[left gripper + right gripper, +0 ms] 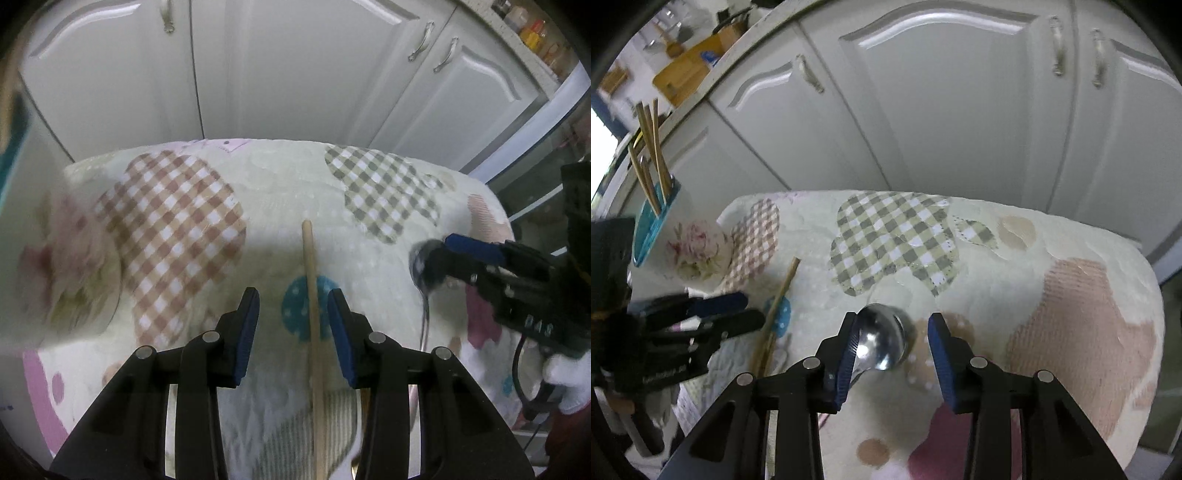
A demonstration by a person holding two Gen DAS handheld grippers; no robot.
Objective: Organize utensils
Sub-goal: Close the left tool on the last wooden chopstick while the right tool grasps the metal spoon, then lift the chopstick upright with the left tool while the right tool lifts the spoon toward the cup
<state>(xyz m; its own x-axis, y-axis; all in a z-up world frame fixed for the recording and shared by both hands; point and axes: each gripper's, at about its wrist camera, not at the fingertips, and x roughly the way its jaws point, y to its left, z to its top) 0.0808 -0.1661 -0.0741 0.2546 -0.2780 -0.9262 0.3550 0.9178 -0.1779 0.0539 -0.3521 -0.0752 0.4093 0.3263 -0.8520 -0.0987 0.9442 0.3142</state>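
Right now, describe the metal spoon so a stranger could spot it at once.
Start at the patchwork cloth over the table. Near its front edge, below the green checked patch, lies the spoon, bowl between the right gripper's open fingers. It is the only shiny metal piece; the stick beside it is wood.

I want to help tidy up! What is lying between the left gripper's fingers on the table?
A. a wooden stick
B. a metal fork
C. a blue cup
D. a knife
A: in the left wrist view a thin wooden stick lies on the patterned cloth, running between the open left gripper.
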